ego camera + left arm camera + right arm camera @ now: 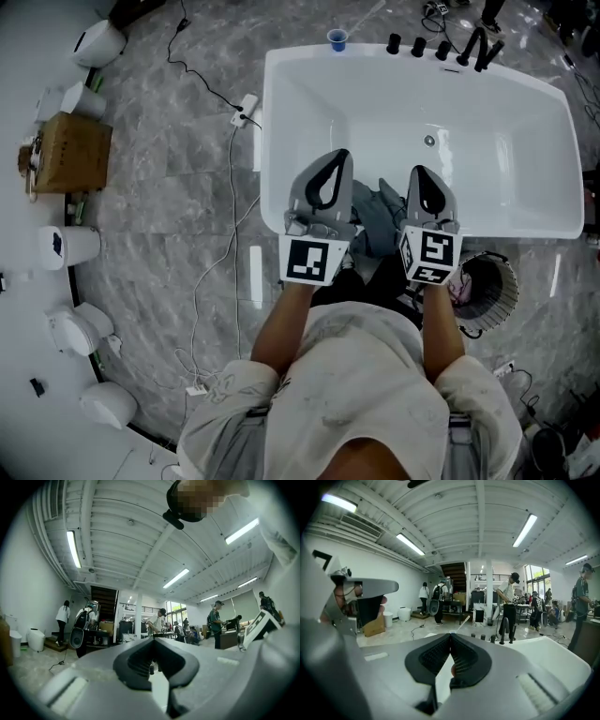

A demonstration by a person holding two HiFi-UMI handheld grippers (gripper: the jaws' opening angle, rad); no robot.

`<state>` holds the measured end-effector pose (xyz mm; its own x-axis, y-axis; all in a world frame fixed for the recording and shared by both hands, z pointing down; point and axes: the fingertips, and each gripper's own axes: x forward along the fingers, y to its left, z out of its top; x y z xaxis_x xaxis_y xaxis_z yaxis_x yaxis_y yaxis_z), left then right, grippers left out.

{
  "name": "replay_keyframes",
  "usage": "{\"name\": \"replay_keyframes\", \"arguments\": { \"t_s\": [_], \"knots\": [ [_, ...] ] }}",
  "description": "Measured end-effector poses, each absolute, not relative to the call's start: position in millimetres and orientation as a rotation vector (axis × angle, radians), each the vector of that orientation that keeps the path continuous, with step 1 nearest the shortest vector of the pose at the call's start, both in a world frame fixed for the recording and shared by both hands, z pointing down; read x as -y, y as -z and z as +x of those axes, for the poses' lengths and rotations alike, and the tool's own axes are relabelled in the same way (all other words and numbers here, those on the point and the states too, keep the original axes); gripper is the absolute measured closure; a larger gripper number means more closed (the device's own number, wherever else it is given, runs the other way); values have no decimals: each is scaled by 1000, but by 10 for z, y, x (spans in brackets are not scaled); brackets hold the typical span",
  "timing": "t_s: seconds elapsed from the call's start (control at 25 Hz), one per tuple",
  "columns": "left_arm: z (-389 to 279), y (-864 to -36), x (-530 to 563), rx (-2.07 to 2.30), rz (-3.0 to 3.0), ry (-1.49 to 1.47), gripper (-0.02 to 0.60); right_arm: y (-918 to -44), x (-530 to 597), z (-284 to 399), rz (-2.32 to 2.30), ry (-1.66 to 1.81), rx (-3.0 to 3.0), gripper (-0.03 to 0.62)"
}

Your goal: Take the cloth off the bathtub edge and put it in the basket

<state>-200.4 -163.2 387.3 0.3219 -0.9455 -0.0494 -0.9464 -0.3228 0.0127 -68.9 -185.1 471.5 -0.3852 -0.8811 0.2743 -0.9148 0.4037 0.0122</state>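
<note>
My left gripper [336, 157] and right gripper [420, 173] both have their jaws together, empty. The grey cloth [375, 217] lies between them, draped over the bathtub's [525, 228] near edge; the basket [495, 289] stands just beside the tub.

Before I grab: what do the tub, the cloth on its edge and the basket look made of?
Bathtub: glossy white, probably acrylic or enamel; smooth, with sheen. Cloth: soft grey fabric, matte, crumpled folds. Basket: seemingly slatted plastic or wire; too small to tell.

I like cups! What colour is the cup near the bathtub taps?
The cup is blue; see head view.
</note>
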Motion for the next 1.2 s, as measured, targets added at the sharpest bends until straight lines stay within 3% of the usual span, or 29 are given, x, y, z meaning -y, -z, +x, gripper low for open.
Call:
{"name": "replay_keyframes", "arguments": {
  "t_s": [0.28, 0.64, 0.76, 1.08, 1.2],
  "knots": [
    [-1930, -4125, 1618, -1801, -2559, -49, 581, -5472, 1781, -561, 1540, -363, 2325, 588],
    [-1908, -4508, 1571, -1827, -2610, 24, 581, -6647, 1391, -629, 1338, -595, 2177, 495],
    [-1914, -4635, 1595, -1834, -2624, 42, 581, -6938, 1310, -669, 1272, -654, 2137, 416],
    [-1883, -5009, 1530, -1869, -2670, 121, 581, -7611, 1031, -706, 1155, -816, 2036, 111],
    [-1882, -5132, 1522, -1878, -2681, 142, 581, -7829, 935, -707, 1117, -846, 1986, 34]
  ]
}}
